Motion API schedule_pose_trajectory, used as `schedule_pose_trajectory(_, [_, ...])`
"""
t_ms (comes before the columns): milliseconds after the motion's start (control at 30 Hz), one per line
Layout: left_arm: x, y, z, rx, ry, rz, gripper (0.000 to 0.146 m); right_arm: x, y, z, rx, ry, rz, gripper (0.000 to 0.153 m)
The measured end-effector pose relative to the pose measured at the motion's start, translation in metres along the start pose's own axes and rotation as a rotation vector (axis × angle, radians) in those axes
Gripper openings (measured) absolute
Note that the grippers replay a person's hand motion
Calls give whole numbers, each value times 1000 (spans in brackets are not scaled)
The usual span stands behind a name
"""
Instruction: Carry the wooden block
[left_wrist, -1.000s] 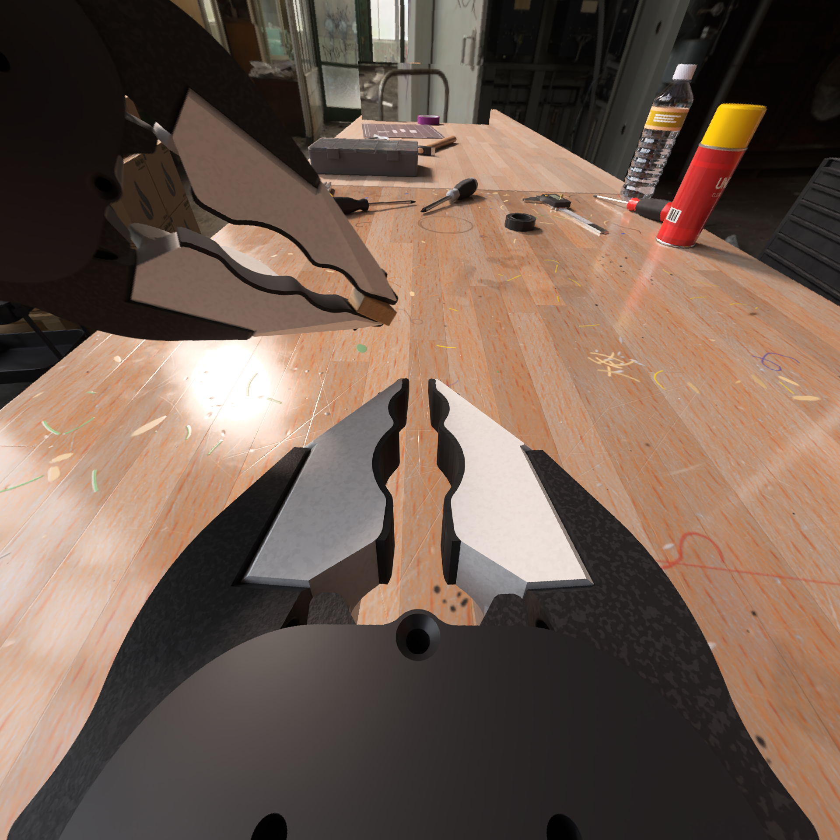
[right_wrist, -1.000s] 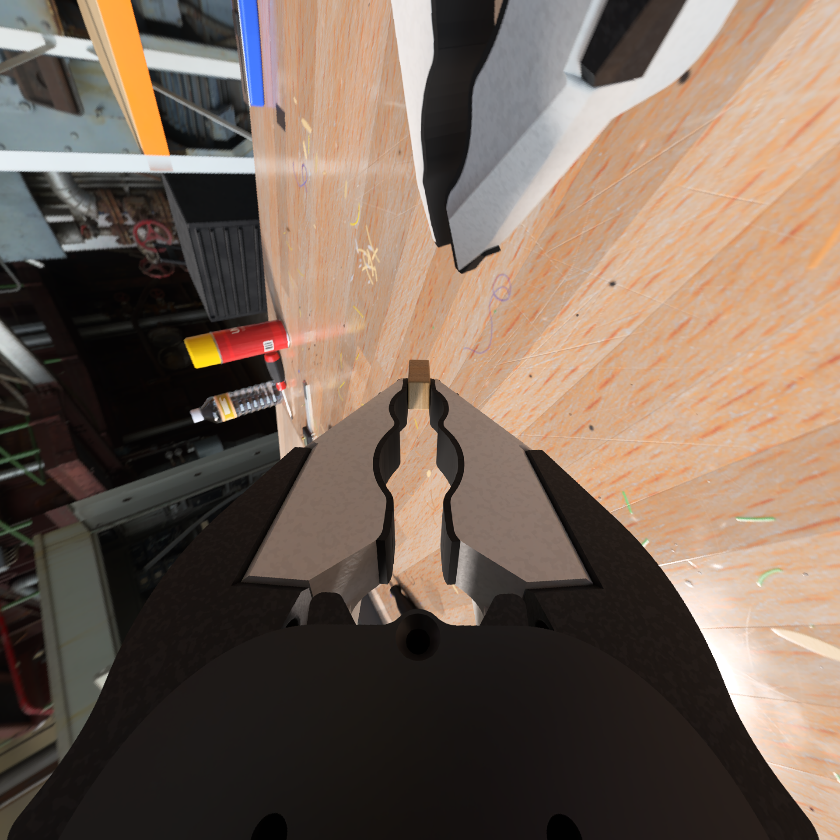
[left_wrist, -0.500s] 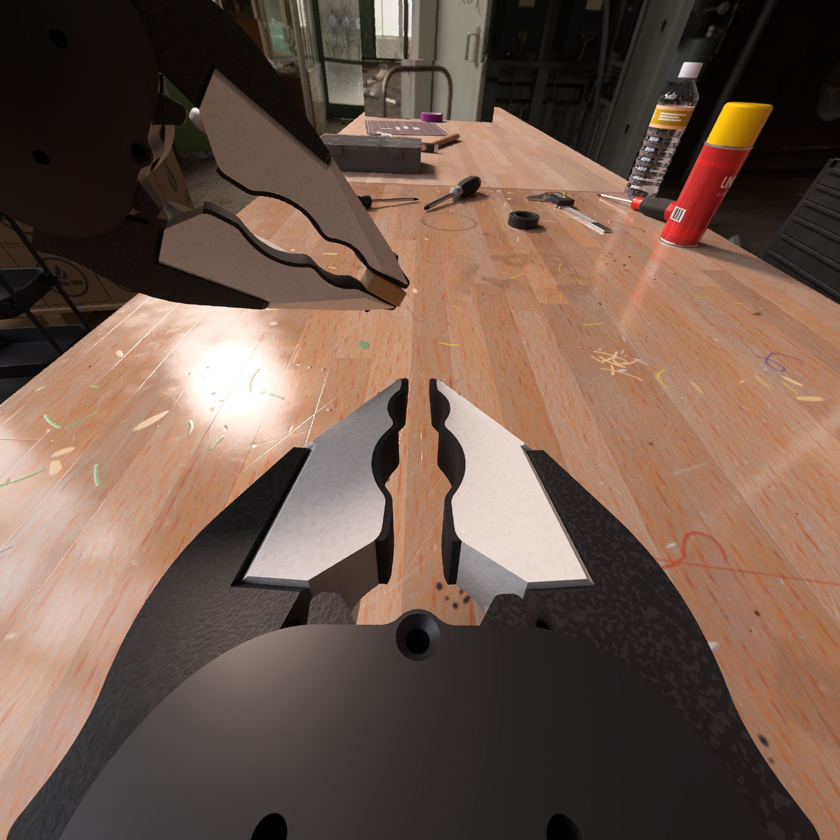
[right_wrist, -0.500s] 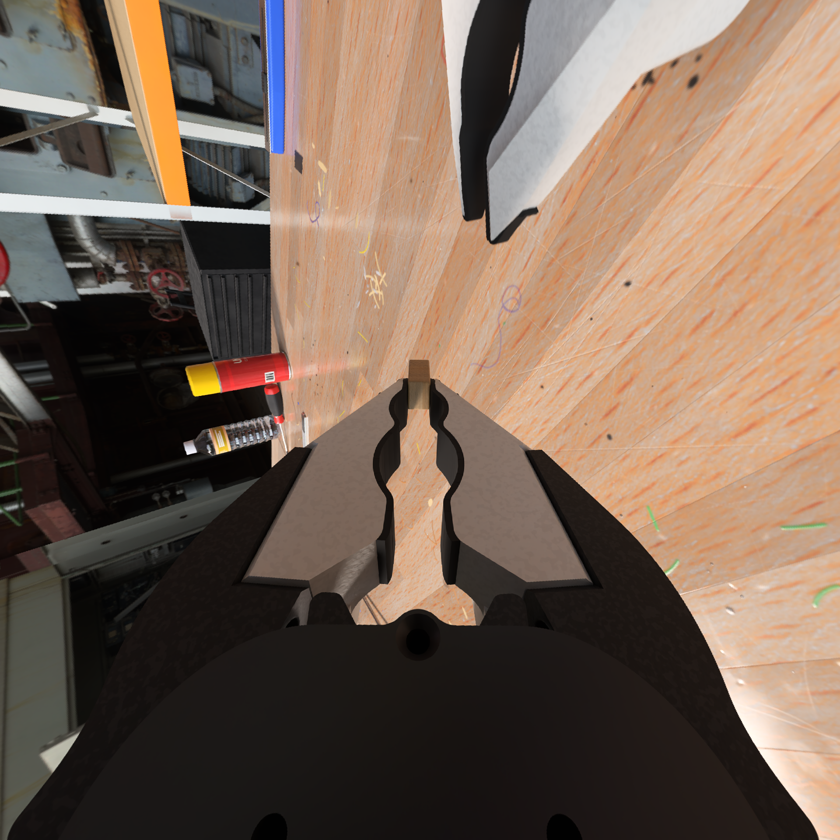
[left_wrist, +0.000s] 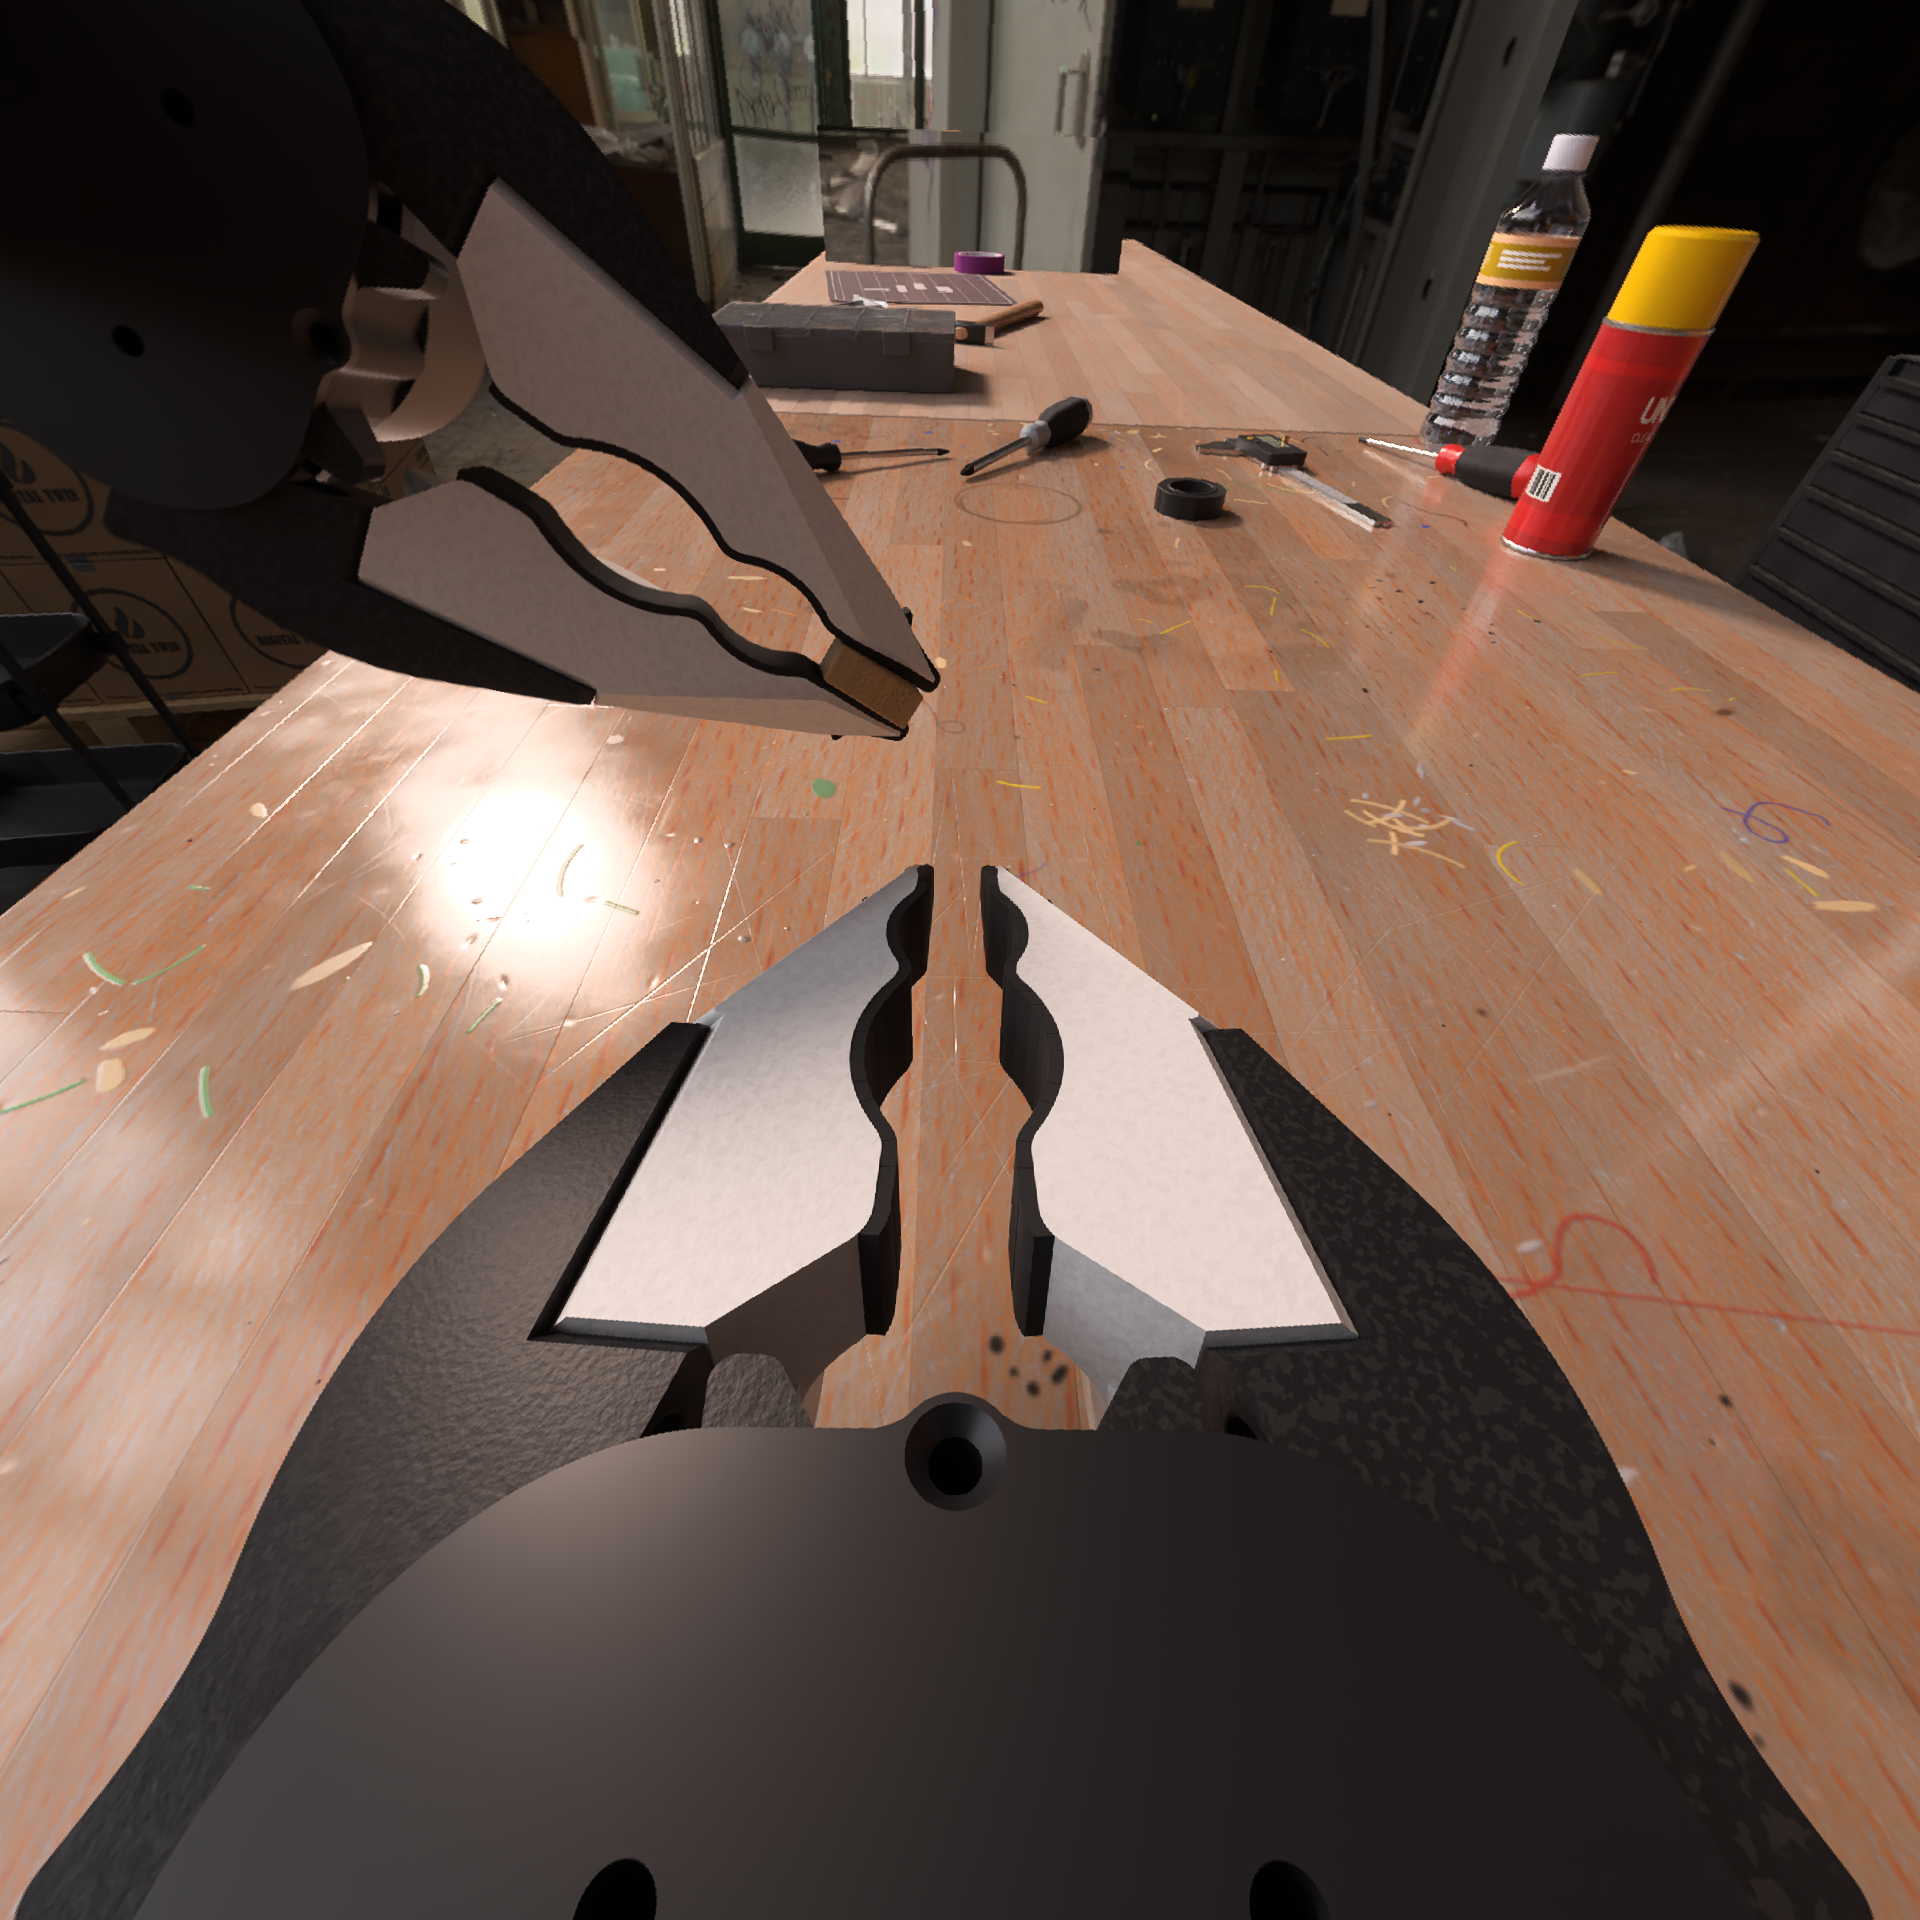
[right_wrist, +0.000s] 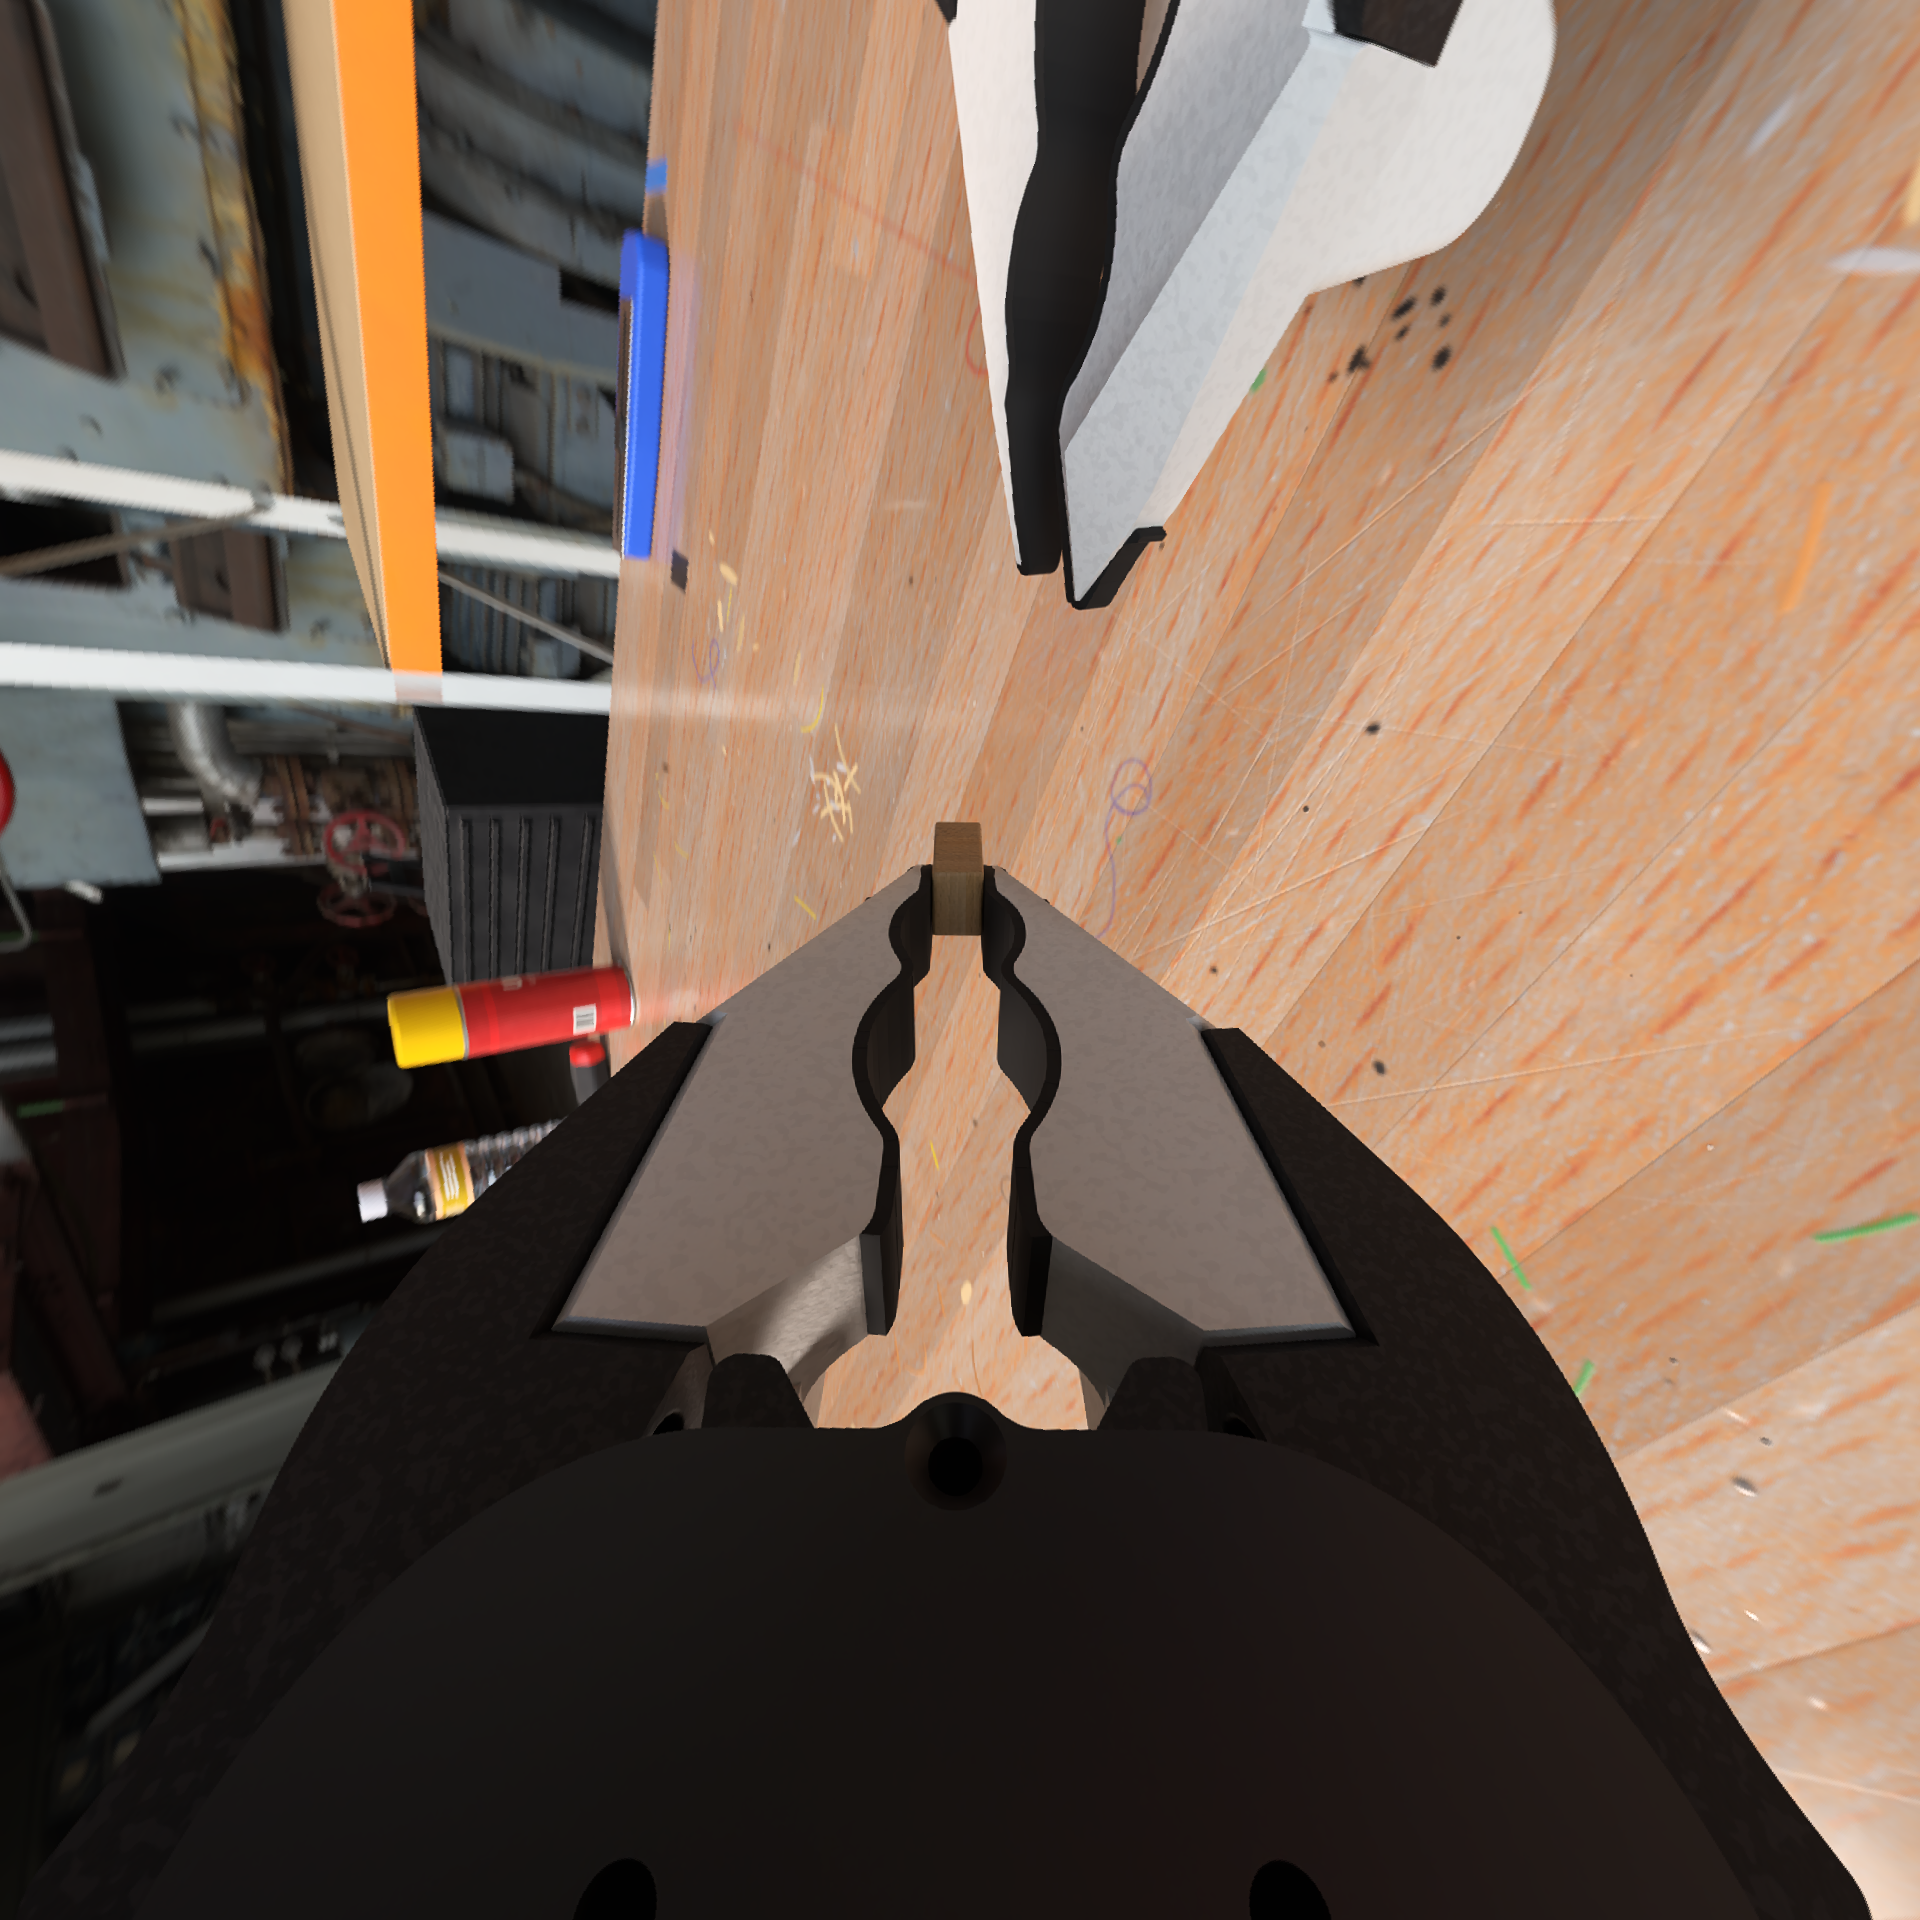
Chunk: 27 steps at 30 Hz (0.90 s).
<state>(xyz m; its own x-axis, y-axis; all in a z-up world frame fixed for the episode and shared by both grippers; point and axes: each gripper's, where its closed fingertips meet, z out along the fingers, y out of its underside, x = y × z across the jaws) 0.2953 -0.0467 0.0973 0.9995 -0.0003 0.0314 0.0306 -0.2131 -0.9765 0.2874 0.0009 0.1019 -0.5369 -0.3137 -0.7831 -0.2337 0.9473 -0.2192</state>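
The small wooden block (right_wrist: 957, 878) is pinched between the fingertips of my right gripper (right_wrist: 956, 883), which is shut on it and holds it above the wooden workbench (right_wrist: 1455, 935). In the left wrist view the right gripper (left_wrist: 883, 696) reaches in from the upper left, with the block (left_wrist: 868, 681) at its tip, just ahead and left of my left gripper (left_wrist: 956, 883). The left gripper is empty, its fingers drawn together with only a narrow slit between them, low over the bench (left_wrist: 1247, 935). It also shows in the right wrist view (right_wrist: 1081, 582).
At the far right of the bench stand a red spray can (left_wrist: 1621, 384) and a water bottle (left_wrist: 1507, 281). Farther back lie a grey case (left_wrist: 842, 343), screwdrivers (left_wrist: 1029, 431), a black ring (left_wrist: 1192, 499) and a red-handled tool (left_wrist: 1475, 462). A blue object (right_wrist: 639, 395) lies near the bench edge.
My right gripper, still shut on the block, has shifted and turned slightly over the bench. The left gripper has kept its place and its width.
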Motion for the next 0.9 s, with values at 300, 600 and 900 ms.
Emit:
schedule_pose_trajectory(300, [1, -1, 1, 7, 8, -5, 9, 2, 2, -13, 222, 110, 39, 8])
schedule_pose_trajectory(600, [-8, -1, -4, 0, -27, -21, 11, -1, 6, -12, 239, 142, 32, 8])
schedule_pose_trajectory(900, [-4, -4, -3, 30, 16, -57, 11, -11, 3, 5, 146, 77, -7, 8])
